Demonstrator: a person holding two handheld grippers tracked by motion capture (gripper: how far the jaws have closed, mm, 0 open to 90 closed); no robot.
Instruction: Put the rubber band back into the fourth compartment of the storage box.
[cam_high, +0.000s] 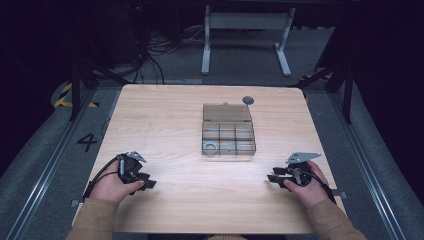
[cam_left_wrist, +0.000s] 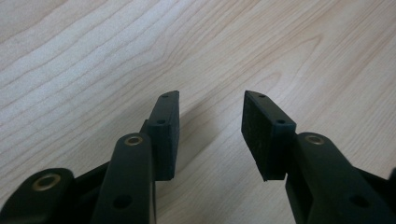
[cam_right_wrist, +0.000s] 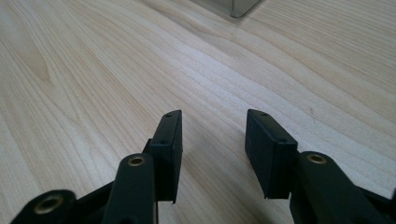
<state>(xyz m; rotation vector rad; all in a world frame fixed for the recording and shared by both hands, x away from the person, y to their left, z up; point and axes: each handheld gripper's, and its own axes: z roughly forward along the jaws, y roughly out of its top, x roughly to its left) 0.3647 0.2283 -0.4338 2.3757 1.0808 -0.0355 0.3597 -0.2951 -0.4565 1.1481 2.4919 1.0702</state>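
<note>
Near the table's front edge, the left gripper (cam_high: 145, 181) and right gripper (cam_high: 274, 178) are held spread and empty. Nothing looks started: the compartment box (cam_high: 228, 136) sits mid-table, untouched, ring (cam_high: 211, 147) inside.

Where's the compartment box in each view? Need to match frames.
High view: compartment box at table centre, lid open toward the far side.
Left gripper view: bare wood ahead of the open jaws.
Right gripper view: a grey corner at the top edge, likely the box.
Shared landmark: the wooden tabletop.
</note>
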